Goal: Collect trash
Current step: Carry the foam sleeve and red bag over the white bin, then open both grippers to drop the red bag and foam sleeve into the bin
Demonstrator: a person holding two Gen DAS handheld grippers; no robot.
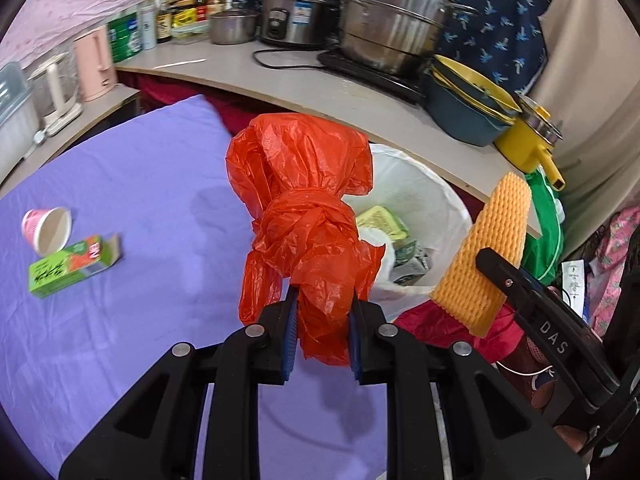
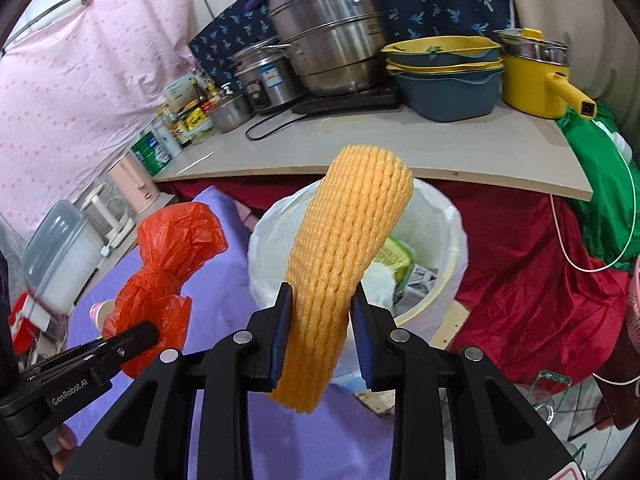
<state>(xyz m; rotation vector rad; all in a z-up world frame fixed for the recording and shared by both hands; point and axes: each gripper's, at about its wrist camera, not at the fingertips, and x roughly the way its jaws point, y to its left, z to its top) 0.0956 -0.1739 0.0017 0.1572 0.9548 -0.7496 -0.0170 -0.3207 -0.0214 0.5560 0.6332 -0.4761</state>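
My left jaws pinch the knotted red bag (image 1: pixel 300 216); my right jaws clamp the yellow foam net (image 2: pixel 344 256), with the white bin (image 2: pixel 448 280) just beyond both.

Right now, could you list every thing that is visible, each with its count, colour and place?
plastic bag: one, red, knotted, held in left tongs
foam net: one, orange, held in right tongs
trash bin: one, white liner, beside the purple cloth
paper cup: one, pink, lying on purple cloth
carton: one, green, beside the cup
steel pots: several, silver, on the counter
basins: stacked, blue and yellow, on the counter
left tongs: black, shut
right tongs: black, shut
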